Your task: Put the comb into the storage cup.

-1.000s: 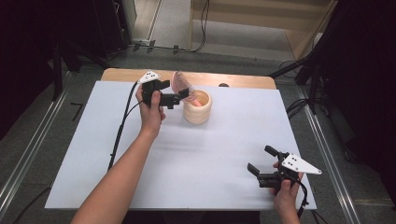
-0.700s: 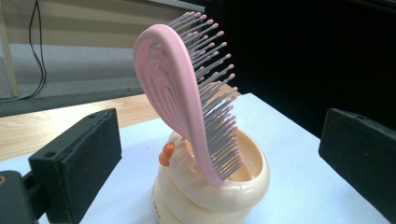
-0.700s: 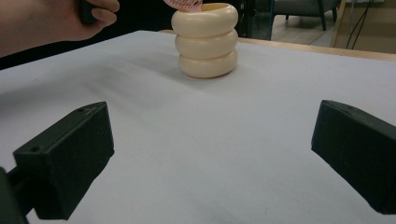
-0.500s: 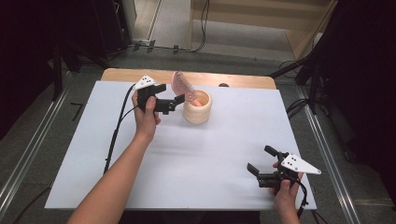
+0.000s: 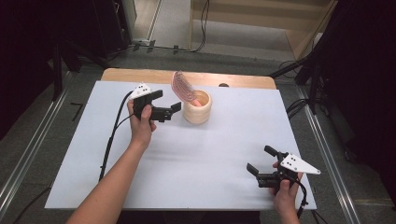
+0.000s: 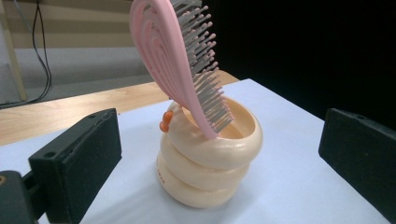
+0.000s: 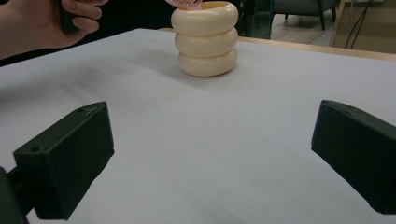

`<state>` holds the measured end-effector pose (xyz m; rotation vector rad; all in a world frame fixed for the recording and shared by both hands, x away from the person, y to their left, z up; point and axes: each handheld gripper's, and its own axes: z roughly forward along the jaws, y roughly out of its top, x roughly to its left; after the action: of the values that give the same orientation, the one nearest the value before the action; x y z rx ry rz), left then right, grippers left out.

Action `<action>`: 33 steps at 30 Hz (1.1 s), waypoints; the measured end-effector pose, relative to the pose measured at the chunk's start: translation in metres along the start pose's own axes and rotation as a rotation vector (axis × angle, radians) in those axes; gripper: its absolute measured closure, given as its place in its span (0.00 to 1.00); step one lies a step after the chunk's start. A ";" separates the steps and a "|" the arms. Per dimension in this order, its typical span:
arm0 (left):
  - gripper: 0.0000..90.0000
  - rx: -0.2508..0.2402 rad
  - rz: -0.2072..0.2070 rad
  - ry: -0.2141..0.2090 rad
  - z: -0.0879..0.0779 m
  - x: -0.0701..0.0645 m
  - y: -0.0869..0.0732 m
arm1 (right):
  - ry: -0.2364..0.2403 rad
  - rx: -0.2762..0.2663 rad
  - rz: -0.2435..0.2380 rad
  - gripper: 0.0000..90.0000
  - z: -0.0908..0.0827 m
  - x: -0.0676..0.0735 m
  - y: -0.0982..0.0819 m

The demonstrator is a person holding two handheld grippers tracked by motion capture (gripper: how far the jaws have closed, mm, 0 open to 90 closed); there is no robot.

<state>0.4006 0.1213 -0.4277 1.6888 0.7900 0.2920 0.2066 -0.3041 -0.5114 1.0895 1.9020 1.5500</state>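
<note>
Hovering just left of the cream holder (image 5: 196, 108), the left claw (image 5: 167, 105) has its two blocky matte-black jaws spread wide apart, with nothing between them; a grey three-cornered plate sits on top and a black cable trails back along the white worktop (image 5: 93, 154). The holder is a glossy, smooth pot shaped like three stacked rounded rings, with a small orange bump on its side in the left gripper view. It stands toward the far middle of the worktop, near the bare wooden edge (image 5: 135, 74). A pink hairbrush (image 5: 183, 86) stands in it, handle down, leaning to the left; its oval head is ribbed with curved plastic slats on the back and set with grey bristles tipped in pink. Well apart, at the near right corner, the right claw (image 5: 261, 160) rests low over the worktop, its jaws likewise open and empty.
</note>
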 end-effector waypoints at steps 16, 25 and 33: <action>0.00 -0.002 0.033 0.005 -0.019 -0.007 -0.015 | -0.001 0.000 0.000 0.00 0.000 0.000 0.000; 0.00 -0.002 0.049 0.012 -0.035 -0.010 -0.027 | -0.002 0.002 0.002 0.00 0.001 0.001 0.000; 0.00 -0.003 0.054 0.025 -0.048 -0.010 -0.038 | -0.004 0.004 0.005 0.00 0.001 0.001 0.000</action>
<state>0.3524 0.1551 -0.4476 1.7085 0.7627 0.3527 0.2062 -0.3026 -0.5115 1.0985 1.9017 1.5463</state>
